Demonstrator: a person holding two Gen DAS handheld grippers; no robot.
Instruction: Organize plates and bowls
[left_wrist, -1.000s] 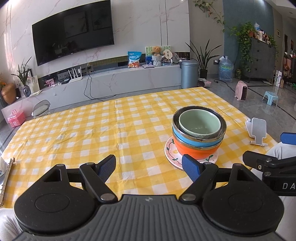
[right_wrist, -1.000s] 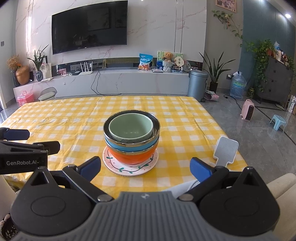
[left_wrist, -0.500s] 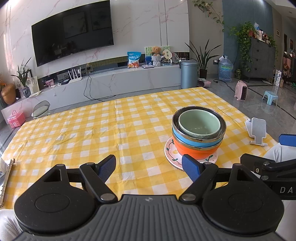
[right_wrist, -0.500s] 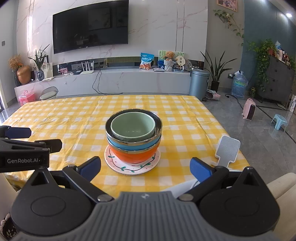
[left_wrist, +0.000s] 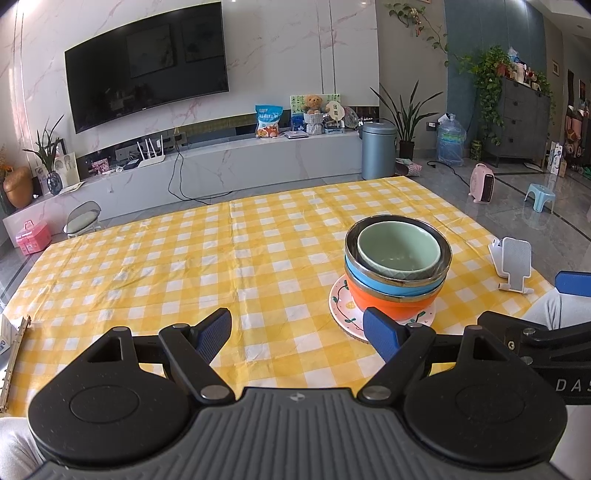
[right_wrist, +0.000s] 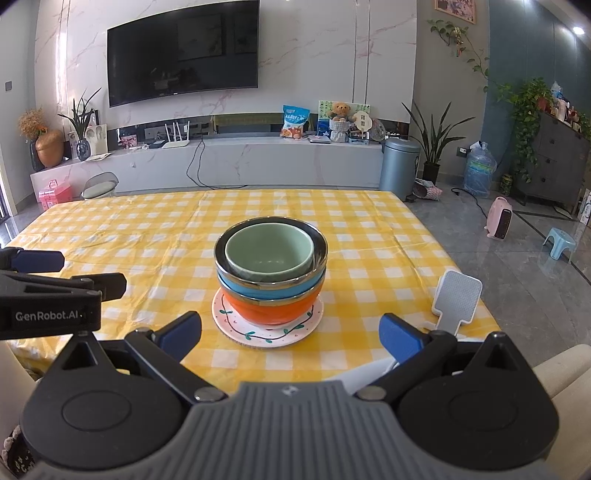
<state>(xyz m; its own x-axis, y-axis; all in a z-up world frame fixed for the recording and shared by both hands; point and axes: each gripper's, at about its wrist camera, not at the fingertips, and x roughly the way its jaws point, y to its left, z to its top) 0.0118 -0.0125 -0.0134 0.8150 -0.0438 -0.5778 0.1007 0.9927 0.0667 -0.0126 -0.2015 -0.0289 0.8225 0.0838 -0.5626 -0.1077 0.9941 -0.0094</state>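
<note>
A stack of bowls stands on a white flowered plate (right_wrist: 236, 325) on the yellow checked tablecloth: an orange bowl (right_wrist: 271, 312) at the bottom, a blue bowl (right_wrist: 273, 290) with a metal rim, and a pale green bowl (right_wrist: 269, 254) on top. The stack also shows in the left wrist view (left_wrist: 397, 254), right of centre, on its plate (left_wrist: 341, 299). My left gripper (left_wrist: 297, 332) is open and empty, near the front edge, left of the stack. My right gripper (right_wrist: 290, 332) is open and empty, just short of the plate.
A white phone stand (right_wrist: 456, 297) sits at the table's right edge; it shows in the left wrist view too (left_wrist: 511, 262). A metal binder clip strip (left_wrist: 14, 354) lies at the front left edge. Beyond the table are a TV wall and a low cabinet.
Both grippers have barely shifted; the right wrist view has drifted slightly, so the stack sits a touch further right. Both stay open.
</note>
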